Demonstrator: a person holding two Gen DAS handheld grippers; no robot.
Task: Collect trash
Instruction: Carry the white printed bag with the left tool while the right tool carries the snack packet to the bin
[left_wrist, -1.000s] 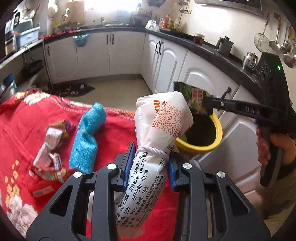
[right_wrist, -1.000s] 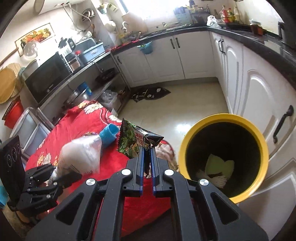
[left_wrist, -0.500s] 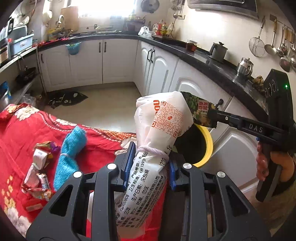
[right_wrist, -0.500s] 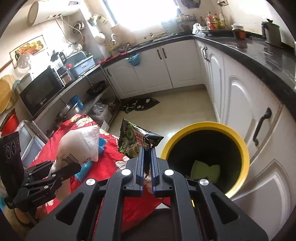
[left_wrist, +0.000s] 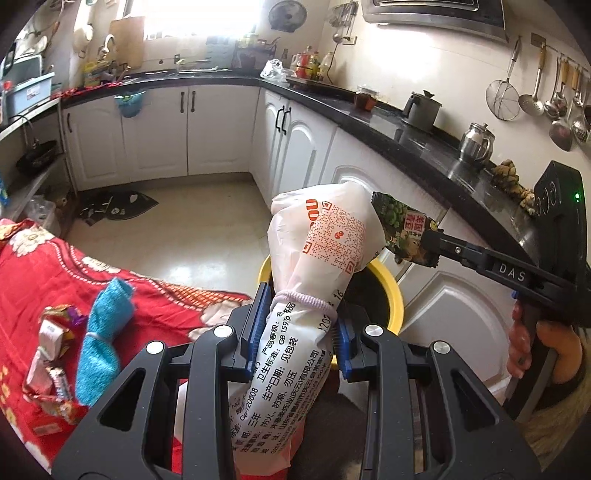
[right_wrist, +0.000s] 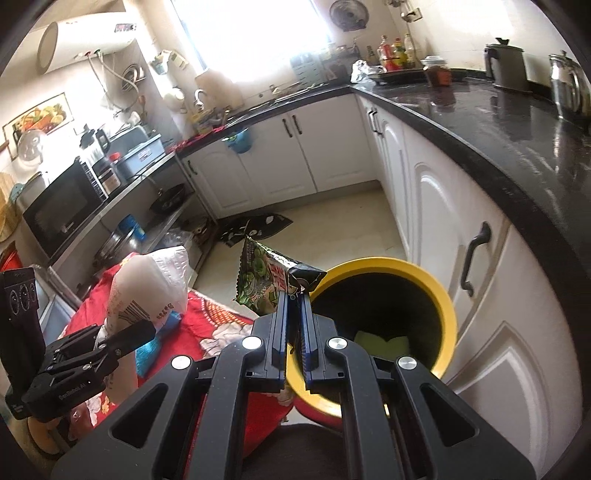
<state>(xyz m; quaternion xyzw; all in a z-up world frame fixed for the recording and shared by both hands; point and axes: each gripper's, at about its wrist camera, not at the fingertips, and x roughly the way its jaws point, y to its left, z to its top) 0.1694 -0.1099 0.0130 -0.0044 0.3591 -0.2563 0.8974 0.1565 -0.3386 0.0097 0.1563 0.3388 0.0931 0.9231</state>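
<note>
The left gripper (left_wrist: 297, 325) clamps a white plastic bag (left_wrist: 325, 251); at two o'clock, the right gripper (right_wrist: 293, 295) pinches a green snack packet (right_wrist: 264, 277) tight. Beyond both stands the yellow bin (right_wrist: 445, 306); wrappers (left_wrist: 50, 354) lie on the red cloth (left_wrist: 33, 266) at nine o'clock.

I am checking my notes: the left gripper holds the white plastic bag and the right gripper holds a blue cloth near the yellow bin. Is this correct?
Not quite. The right gripper holds a green snack wrapper, as the right wrist view shows; the blue cloth lies on the red tablecloth. The rest stands.
</note>
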